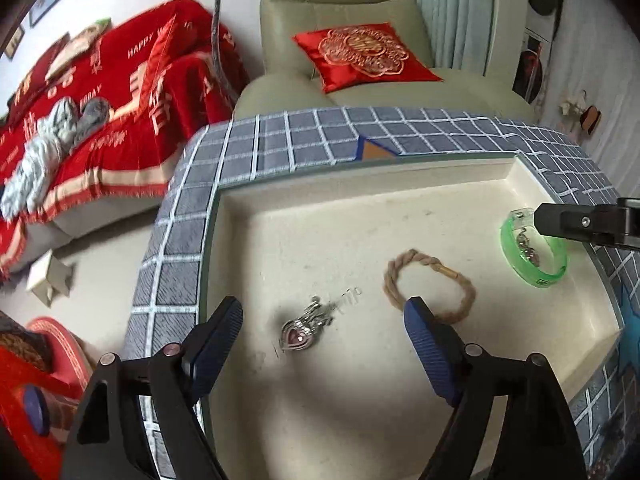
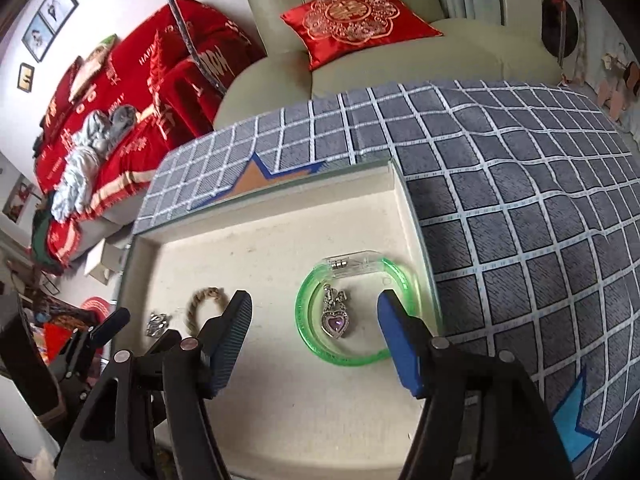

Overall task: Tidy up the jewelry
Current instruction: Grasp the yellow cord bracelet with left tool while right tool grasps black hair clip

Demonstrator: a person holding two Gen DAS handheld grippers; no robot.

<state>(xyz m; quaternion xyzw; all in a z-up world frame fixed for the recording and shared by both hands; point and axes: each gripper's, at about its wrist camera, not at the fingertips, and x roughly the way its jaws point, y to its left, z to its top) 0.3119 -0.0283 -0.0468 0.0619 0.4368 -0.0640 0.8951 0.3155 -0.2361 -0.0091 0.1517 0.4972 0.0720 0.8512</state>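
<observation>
- The left gripper [image 1: 324,316] has its blue ribbed fingers [image 1: 430,344] spread wide and holds nothing; it hovers over the cream tray [image 1: 320,216].
- Between those fingers, a little nearer the left one, lies a silver cage pendant [image 1: 301,331] with a pink heart-shaped stone in its cage and a small tangle of silver links at its upper end. It rests flat on the tray floor, touching neither finger.
- Just past the left gripper's right fingertip lies a tan twisted-rope bracelet [image 1: 430,285] with a short brass-coloured clasp; the fingertip overlaps its near edge in the left wrist view, and contact cannot be told.
- The right gripper [image 2: 314,312] is also spread wide and empty, its blue fingers [image 2: 400,344] low over the tray's right end.
- A translucent green bangle [image 2: 354,312] with a clear plastic clasp section lies flat between them; the right finger covers the bangle's right rim, while the left finger stands clear of it.
- Inside the bangle's ring lies a silver heart pendant [image 2: 337,319] with a purple stone and a short silver chain piece, roughly midway between the fingers.
- The tray sits on a grey checked cloth [image 2: 520,200]; beyond it stands a pale green armchair [image 2: 400,64] with a red embroidered cushion [image 2: 356,20].
</observation>
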